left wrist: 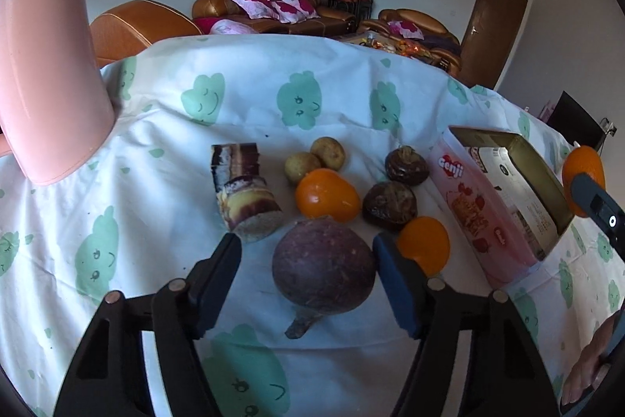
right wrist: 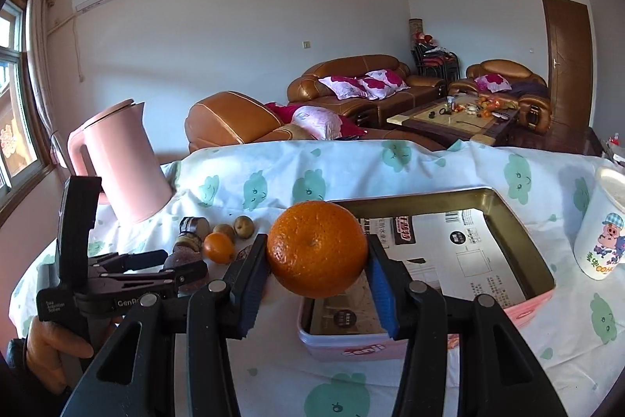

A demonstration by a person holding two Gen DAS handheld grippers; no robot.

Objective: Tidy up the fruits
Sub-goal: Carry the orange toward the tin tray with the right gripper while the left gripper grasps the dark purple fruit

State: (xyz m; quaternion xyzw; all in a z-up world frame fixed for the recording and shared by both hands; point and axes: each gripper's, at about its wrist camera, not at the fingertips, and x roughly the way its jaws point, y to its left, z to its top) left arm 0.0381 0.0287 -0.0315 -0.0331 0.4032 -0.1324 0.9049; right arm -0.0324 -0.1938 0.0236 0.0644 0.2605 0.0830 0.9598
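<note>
My right gripper (right wrist: 316,256) is shut on an orange mandarin (right wrist: 317,248) and holds it above the near edge of the pink tin box (right wrist: 519,311), which is open with printed paper inside. The mandarin (left wrist: 583,178) and box (left wrist: 484,221) also show in the left wrist view. My left gripper (left wrist: 308,253) is open around a purple beetroot (left wrist: 323,267) lying on the cloth, not touching it. Beyond it lie two oranges (left wrist: 326,195) (left wrist: 424,243), two dark water chestnuts (left wrist: 390,205), two small yellow-brown fruits (left wrist: 328,153) and a sugarcane piece (left wrist: 244,190).
A pink kettle (left wrist: 47,77) stands at the left on the cloud-print tablecloth (left wrist: 156,163). A white cartoon mug (right wrist: 603,229) stands right of the box. Sofas (right wrist: 351,85) and a coffee table lie beyond the table's far edge.
</note>
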